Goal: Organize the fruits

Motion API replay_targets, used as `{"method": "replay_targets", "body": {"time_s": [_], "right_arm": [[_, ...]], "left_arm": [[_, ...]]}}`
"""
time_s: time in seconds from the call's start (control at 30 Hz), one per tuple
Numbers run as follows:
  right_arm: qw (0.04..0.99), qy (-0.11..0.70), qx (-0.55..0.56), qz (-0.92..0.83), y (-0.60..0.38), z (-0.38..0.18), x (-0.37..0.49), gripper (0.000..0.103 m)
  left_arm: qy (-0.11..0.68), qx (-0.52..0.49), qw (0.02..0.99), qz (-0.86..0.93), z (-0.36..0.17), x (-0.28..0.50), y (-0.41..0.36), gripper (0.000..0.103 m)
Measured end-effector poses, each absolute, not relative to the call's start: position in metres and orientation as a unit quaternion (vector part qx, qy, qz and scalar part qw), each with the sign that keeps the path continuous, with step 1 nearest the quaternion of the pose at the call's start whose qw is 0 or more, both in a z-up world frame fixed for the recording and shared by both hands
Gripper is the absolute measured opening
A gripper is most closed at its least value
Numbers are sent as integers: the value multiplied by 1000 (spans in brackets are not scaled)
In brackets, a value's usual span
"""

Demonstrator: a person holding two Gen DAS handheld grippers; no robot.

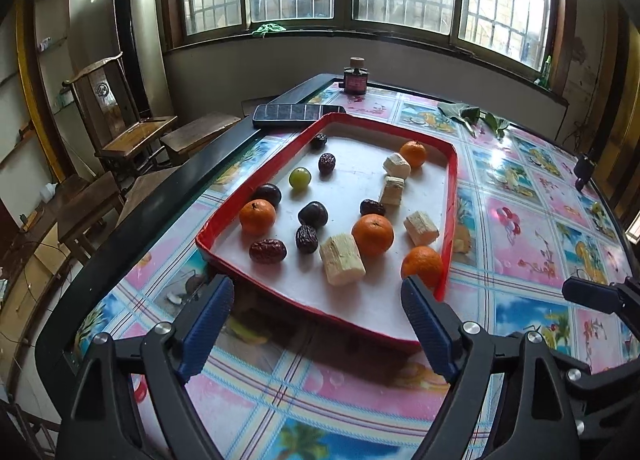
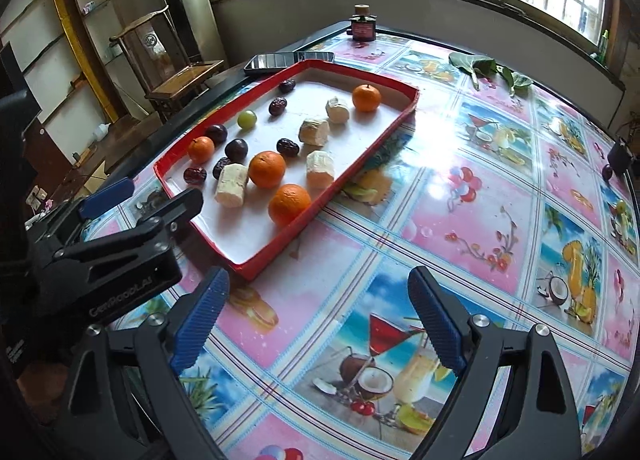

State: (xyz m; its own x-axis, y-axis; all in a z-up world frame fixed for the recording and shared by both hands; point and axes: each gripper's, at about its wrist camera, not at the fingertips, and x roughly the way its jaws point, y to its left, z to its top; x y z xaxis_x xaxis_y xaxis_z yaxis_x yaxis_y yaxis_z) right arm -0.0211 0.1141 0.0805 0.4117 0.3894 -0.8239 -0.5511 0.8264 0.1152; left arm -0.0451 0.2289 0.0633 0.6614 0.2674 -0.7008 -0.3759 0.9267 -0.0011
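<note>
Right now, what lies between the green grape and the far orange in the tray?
In the left wrist view, one dark red date lies between the green grape and the far orange, plus bare white tray floor.

We see a tray (image 1: 450, 196) with a bright red rim and a plain white floor. On it lie four orange mandarins (image 1: 372, 235), four pale cream sugarcane pieces (image 1: 342, 259), wrinkled dark red jujubes (image 1: 268, 251), two deep purple plums (image 1: 313, 214) and one yellow-green grape (image 1: 300, 178). The tablecloth (image 2: 460, 220) shows a checked pattern of pink floral squares and blue beach squares with printed cocktails, coconuts and balloons, parted by pale blue and white stripes. The table's edge (image 1: 168, 216) is black. Near the far left corner we see a black phone (image 1: 298, 115) and a dark red bottle (image 1: 355, 82). Green leaves (image 2: 486, 68) lie by the far edge. Both grippers, left (image 1: 318, 294) and right (image 2: 318, 288), are black with blue ribbed pads (image 2: 200, 318).
</note>
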Motion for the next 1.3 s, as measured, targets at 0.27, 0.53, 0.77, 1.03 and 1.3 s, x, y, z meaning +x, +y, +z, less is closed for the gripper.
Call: {"method": "replay_targets", "body": {"time_s": [0.27, 0.53, 0.77, 1.03, 1.3], "right_arm": [[841, 455, -108, 272, 106, 78, -28, 92], [836, 460, -105, 280, 102, 73, -33, 92], [833, 462, -105, 288, 102, 74, -37, 92], [833, 461, -104, 287, 100, 76, -38, 93], [835, 457, -109, 288, 99, 78, -40, 93]], "left_arm": [[377, -78, 901, 203, 64, -60, 220, 86], [378, -69, 896, 222, 68, -74, 217, 86], [381, -72, 896, 216, 72, -81, 214, 91], [362, -56, 904, 220, 82, -92, 215, 102], [381, -57, 891, 242, 86, -91, 225, 102]]}}
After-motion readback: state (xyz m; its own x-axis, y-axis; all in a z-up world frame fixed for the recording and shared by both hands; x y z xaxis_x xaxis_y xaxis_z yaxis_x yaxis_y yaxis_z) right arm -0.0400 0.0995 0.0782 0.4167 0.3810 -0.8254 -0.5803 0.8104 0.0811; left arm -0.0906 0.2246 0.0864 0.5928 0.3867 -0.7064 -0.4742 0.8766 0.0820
